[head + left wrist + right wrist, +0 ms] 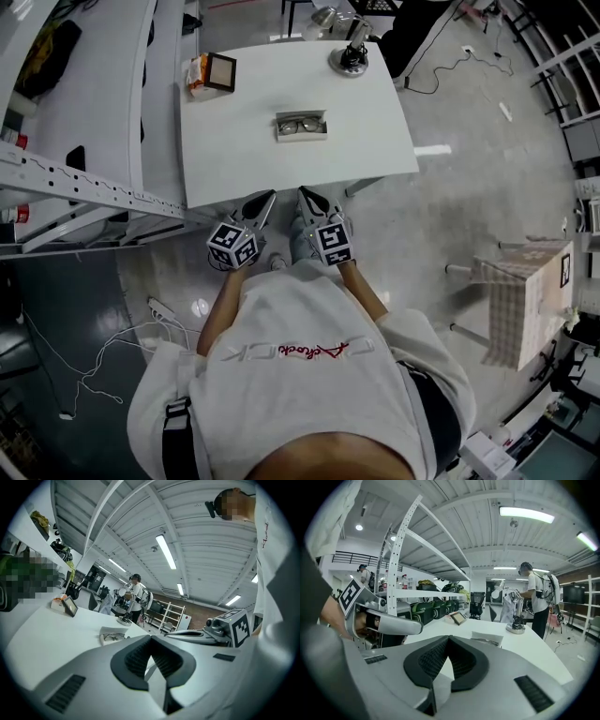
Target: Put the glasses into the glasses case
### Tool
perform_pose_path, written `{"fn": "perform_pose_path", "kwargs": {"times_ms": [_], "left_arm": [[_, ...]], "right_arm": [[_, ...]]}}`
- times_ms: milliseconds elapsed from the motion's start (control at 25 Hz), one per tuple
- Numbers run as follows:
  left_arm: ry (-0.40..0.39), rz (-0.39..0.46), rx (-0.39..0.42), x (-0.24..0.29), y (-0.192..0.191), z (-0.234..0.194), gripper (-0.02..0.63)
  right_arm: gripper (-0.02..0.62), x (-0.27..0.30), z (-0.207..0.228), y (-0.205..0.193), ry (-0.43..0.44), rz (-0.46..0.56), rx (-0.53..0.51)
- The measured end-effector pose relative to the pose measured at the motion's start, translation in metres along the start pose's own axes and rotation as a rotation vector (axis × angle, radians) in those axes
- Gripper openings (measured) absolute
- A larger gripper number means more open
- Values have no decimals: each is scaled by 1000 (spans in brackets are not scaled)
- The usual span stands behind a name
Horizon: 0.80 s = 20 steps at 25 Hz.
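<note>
Head view: glasses [300, 124] inside the open glasses case [301, 136] at the middle of the white table [375, 141], well apart from left gripper [265, 199] and right gripper [307, 195], side by side at the near edge.

Left gripper view: closed tip to tip, gripping nothing; case far and left.

Right gripper view: also closed and empty; case far and right.

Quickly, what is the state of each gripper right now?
Left gripper: closed, holding nothing.
Right gripper: closed, holding nothing.
</note>
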<state>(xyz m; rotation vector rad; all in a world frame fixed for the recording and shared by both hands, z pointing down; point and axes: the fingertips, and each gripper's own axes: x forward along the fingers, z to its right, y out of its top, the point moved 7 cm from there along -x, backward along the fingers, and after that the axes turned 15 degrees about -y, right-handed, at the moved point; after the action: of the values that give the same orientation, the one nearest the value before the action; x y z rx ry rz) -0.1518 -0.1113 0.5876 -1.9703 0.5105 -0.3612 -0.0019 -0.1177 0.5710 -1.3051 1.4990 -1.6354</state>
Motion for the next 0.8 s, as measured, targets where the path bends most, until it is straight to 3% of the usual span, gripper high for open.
{"fn": "perform_pose_path", "kwargs": {"times_ms": [480,800], "left_arm": [[-6,1,30,-3,-9,41,25],[-20,-4,40,14,-23,97,25]], "right_arm": [[18,-46,1,-3,-27,36,8],[18,-99,18,-11,-28,48,13]]}}
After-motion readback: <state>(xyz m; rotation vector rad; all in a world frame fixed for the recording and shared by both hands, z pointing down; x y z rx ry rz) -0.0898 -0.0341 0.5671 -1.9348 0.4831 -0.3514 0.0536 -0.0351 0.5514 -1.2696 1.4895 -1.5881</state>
